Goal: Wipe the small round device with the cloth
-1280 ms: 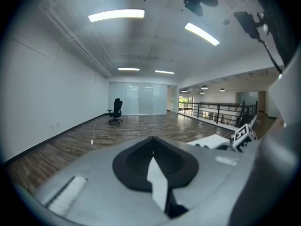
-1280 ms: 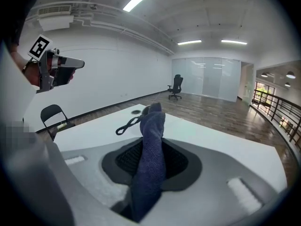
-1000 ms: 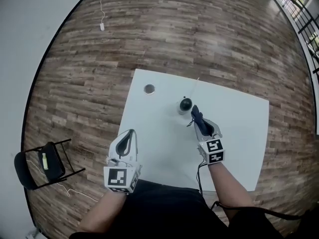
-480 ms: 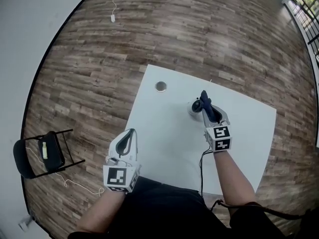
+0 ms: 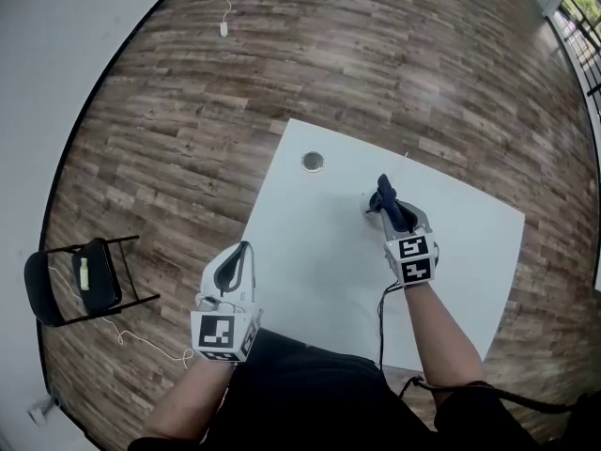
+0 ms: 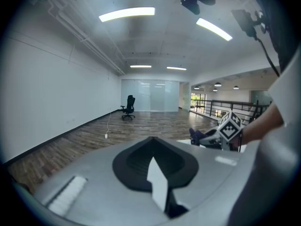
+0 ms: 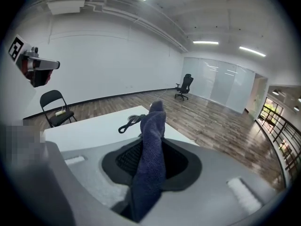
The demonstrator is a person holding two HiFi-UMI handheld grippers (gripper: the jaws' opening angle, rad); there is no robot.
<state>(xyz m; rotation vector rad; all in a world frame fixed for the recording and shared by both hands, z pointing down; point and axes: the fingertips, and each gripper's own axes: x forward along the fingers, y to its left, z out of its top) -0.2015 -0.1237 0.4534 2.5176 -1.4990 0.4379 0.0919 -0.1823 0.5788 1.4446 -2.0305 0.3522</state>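
Left gripper sits nearest, well back and left of the small round device. Its jaws are together with nothing in them, so it looks like standby. Right gripper is just behind the device, part-closed and clamped on the dark blue cloth. The free end pokes past the tips so fabric leads. The cloth tip covers the device mid-desk; can't confirm contact. Round hole lies beyond the device, to its left.

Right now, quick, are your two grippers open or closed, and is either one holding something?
Left gripper: closed, nothing in it.
Right gripper: closed on the cloth.
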